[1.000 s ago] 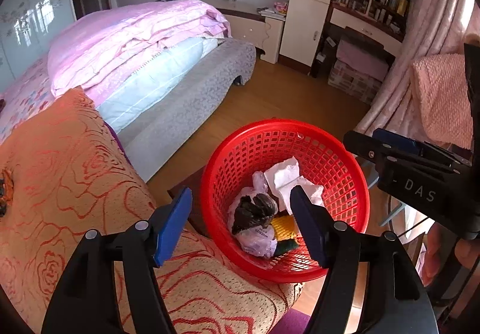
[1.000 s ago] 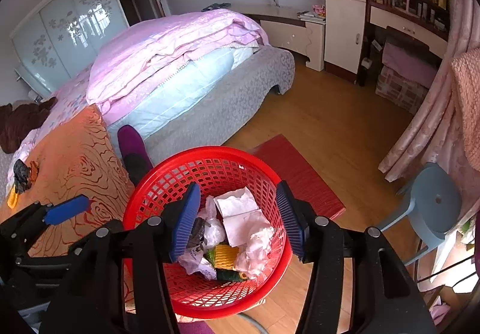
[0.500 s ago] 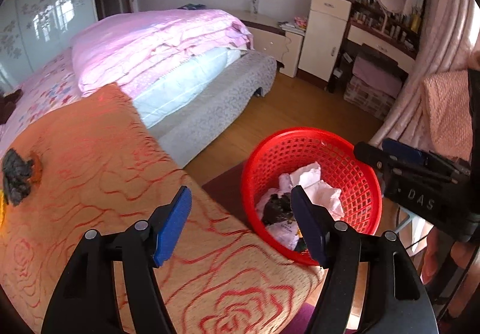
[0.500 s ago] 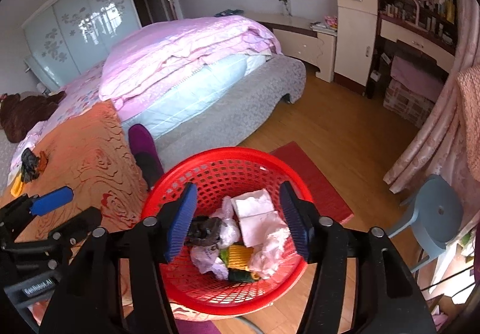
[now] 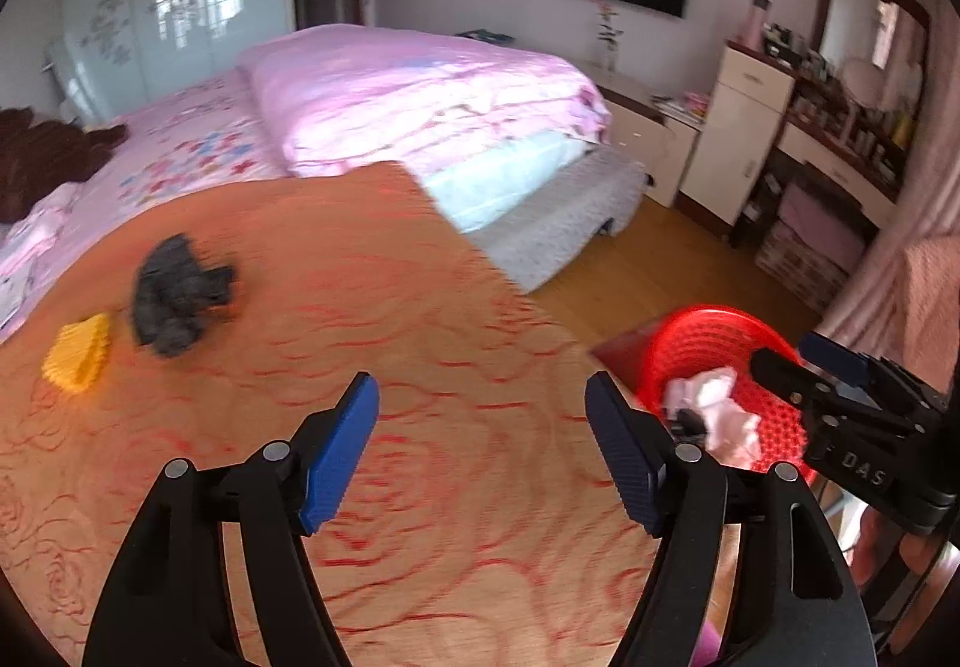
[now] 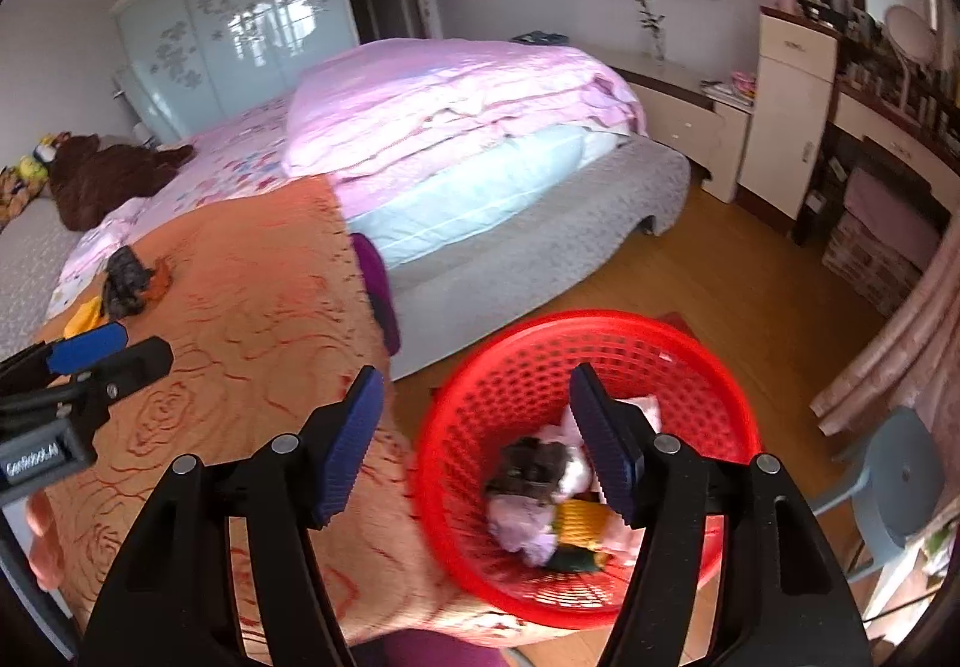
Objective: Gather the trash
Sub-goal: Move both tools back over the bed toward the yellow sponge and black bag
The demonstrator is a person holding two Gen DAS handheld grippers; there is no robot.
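Orange bedspread [image 5: 420,307] beside red basket [image 6: 516,367]

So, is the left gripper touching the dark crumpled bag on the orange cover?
Apart. In the left wrist view the left gripper, its jaws opening and empty, shows bare orange cover before the dark bag.

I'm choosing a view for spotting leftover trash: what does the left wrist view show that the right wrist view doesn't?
Only the left wrist view shows the yellow wrapper and dark crumpled scrap large and clear on the orange cover.

Only the right wrist view looks down into the red basket, at its yellow and green trash.

Both show the basket, the cover and both empty claws.
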